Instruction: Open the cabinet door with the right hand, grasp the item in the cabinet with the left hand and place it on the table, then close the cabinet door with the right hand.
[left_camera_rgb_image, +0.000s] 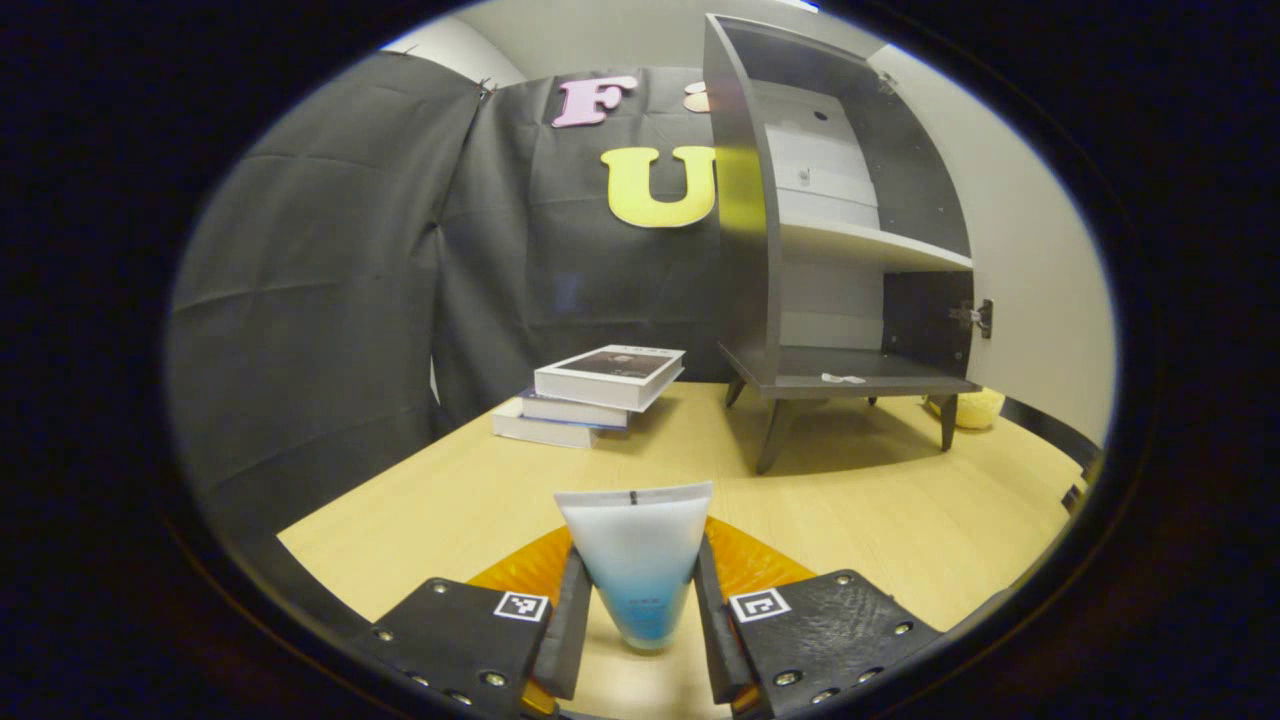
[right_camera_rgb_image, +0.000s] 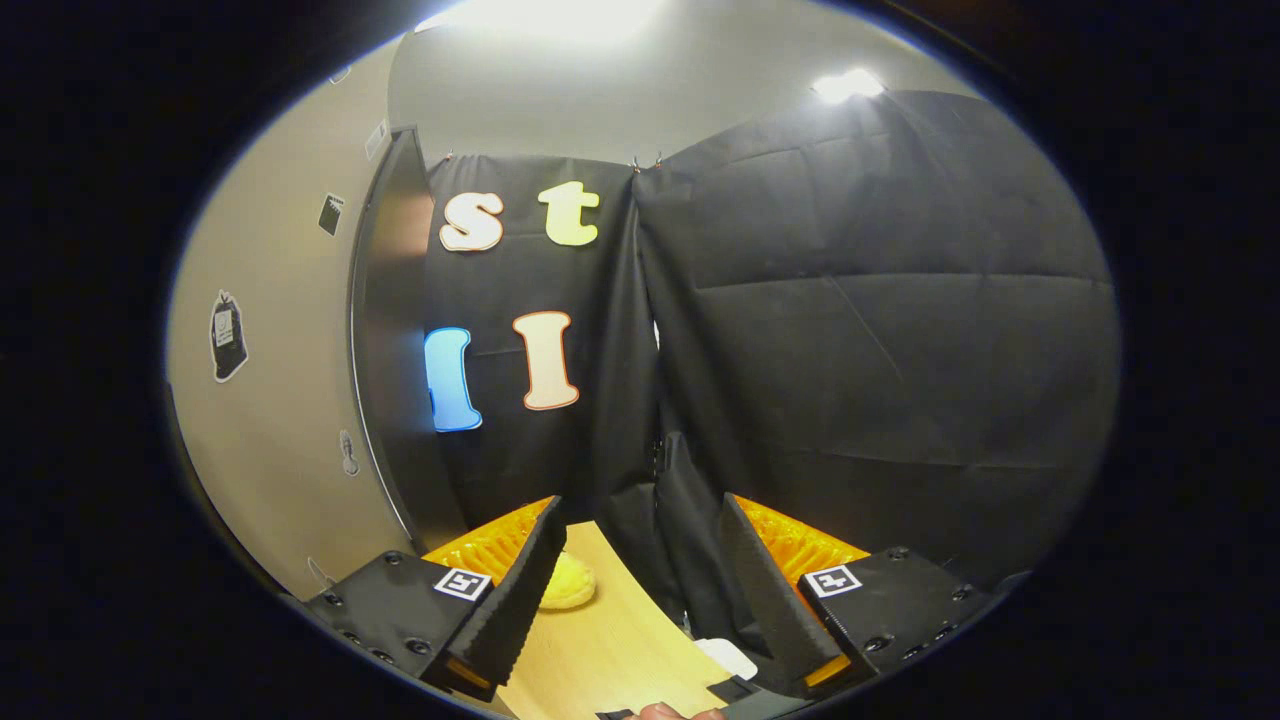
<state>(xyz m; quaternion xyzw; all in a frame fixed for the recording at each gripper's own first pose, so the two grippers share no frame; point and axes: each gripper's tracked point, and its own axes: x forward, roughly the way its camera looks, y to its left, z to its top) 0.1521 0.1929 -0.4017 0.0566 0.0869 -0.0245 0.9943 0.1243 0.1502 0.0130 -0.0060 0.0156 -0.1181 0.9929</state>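
In the left gripper view, the left hand-held gripper (left_camera_rgb_image: 640, 610) is clamped on a translucent white-and-blue plastic squeeze tube (left_camera_rgb_image: 638, 560), both fingers pressing its sides, cap end down. The tube hangs low over the pale wooden table (left_camera_rgb_image: 880, 510), well out in front of the dark grey cabinet (left_camera_rgb_image: 800, 230), whose shelves stand bare. Whether the cap touches the table I cannot tell. A stack of three white books (left_camera_rgb_image: 590, 395) sits to the cabinet's left.

In the right gripper view, the right hand-held gripper (right_camera_rgb_image: 640, 600) has its fingers spread apart with nothing between them, just beside the swung-open cabinet door (right_camera_rgb_image: 395, 330), near a small yellow soft object (right_camera_rgb_image: 567, 583) on the table.

The step in hand looks like placing the item: the door is open and the tube is out. The next move calls for lowering the tube onto the table, releasing it, then pushing the door shut with the right gripper.
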